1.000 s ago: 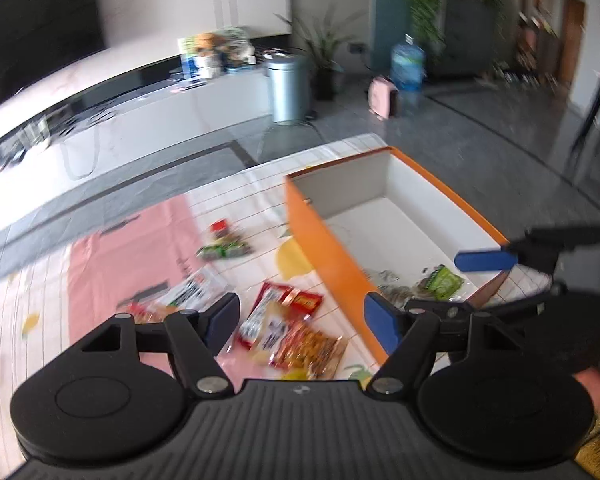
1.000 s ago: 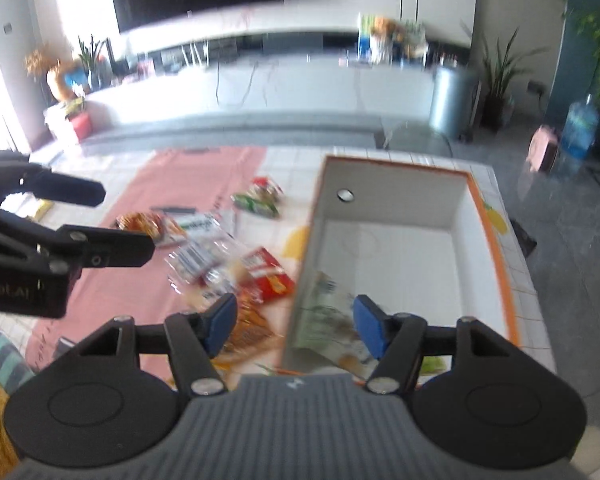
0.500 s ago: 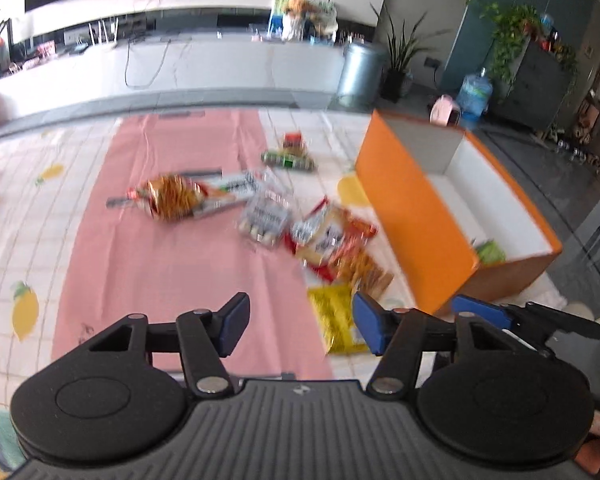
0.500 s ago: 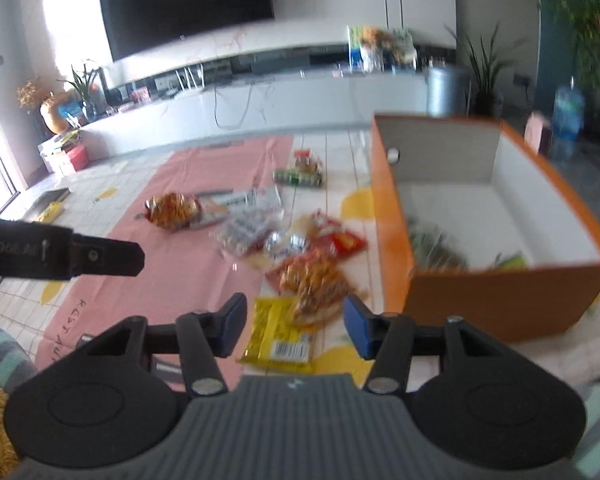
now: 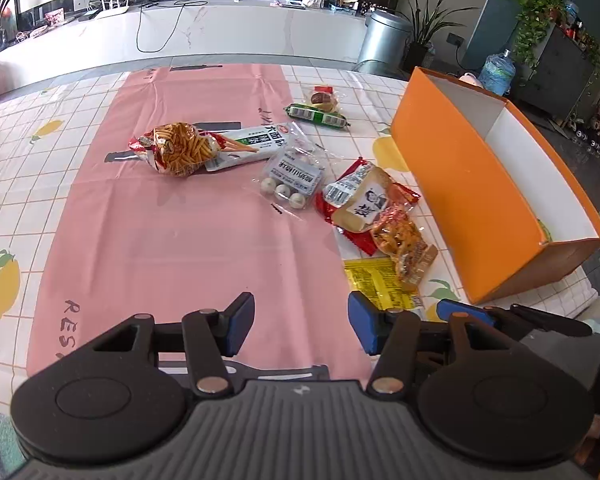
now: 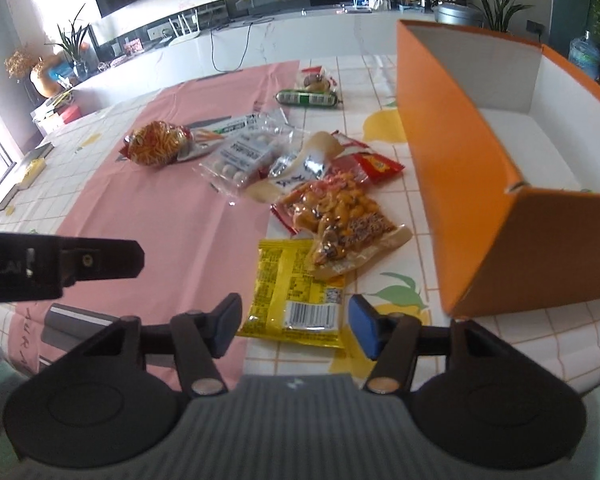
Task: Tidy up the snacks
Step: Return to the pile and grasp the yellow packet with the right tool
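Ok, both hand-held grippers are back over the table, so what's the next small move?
Probably ease the right hand-held gripper down onto the flat yellow foil packet. Its jaws, just opening, are empty, and the packet lies right ahead between them, nearest of the loose snacks beside the orange cardboard box.

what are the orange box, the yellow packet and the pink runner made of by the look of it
Orange box: probably matte cardboard, with thin flat walls, sharp folded corners and a white inside.
Yellow packet: likely glossy plastic film, with wrinkles, sheen and a printed barcode label.
Pink runner: looks like thin plastic or coated cloth, lying flat with straight fold creases and printed letters; which one is unclear.
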Demonstrator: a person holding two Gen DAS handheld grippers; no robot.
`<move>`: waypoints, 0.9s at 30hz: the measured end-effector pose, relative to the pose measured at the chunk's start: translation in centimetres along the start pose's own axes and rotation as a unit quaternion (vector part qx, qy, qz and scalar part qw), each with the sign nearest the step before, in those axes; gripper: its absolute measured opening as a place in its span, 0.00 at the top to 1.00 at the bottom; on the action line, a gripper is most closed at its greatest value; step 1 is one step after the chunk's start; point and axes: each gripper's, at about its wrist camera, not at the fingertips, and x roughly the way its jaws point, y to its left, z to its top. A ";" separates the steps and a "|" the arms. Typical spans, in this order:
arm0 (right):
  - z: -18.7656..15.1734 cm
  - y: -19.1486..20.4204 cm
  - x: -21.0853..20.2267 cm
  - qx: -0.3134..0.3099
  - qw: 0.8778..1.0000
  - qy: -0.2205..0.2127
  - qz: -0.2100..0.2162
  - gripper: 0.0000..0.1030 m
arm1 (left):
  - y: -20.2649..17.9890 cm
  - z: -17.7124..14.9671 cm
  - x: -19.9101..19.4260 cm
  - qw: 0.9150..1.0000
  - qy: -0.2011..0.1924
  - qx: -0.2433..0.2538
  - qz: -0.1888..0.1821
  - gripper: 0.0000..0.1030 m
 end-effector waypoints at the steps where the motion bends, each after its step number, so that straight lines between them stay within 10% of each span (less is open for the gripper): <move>1: 0.1 -0.1 0.6 0.002 1.000 0.006 -0.002 0.43 | 0.1 0.3 0.4 1.000 0.003 -0.001 0.000 0.39; 27: 0.7 2.1 3.1 -0.048 0.998 0.027 -0.006 0.50 | 1.3 0.2 1.1 1.000 0.016 0.004 0.006 0.39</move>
